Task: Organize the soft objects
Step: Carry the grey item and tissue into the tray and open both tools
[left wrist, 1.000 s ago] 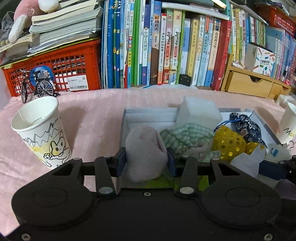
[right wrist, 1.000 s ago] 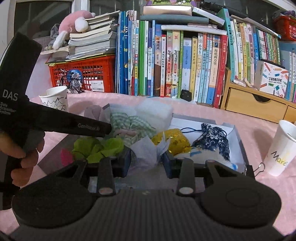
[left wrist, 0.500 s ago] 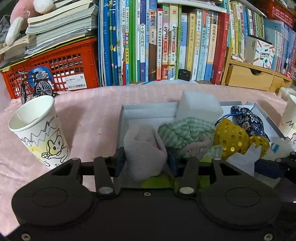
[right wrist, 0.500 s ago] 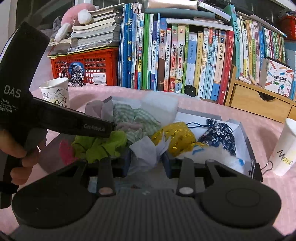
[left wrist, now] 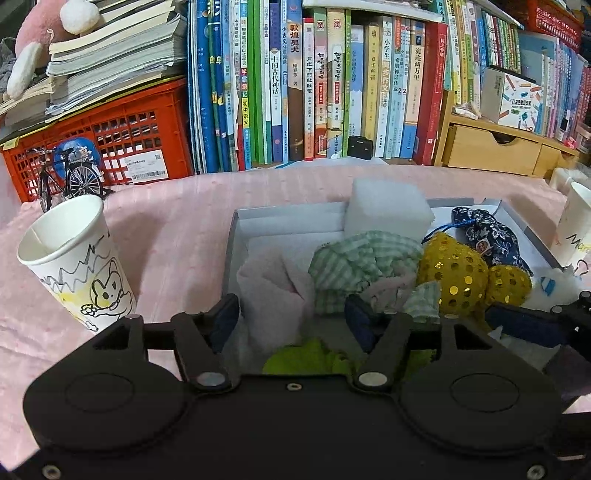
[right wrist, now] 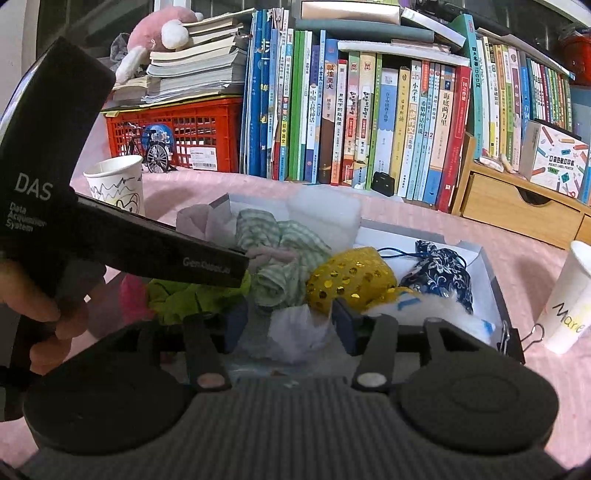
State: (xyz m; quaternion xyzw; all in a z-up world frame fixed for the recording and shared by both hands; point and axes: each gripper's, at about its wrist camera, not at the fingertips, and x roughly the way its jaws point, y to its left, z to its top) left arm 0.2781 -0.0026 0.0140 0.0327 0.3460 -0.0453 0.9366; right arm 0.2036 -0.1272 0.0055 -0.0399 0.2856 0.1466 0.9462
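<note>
Pink cloth (left wrist: 275,291) stands upright in the box (left wrist: 236,221), between our left tongs (left wrist: 291,317), which are opening. Our right tongs (right wrist: 290,321) are opening around crumpled white paper (right wrist: 295,332).

- A home study corner: a long row of children's books (left wrist: 332,85) fills the frame's top.
- A red crate (left wrist: 110,136) under stacked workbooks, upper left.
- A pink plush toy (right wrist: 159,29) beside them.
- A pink-covered tabletop (left wrist: 166,229) below.
</note>
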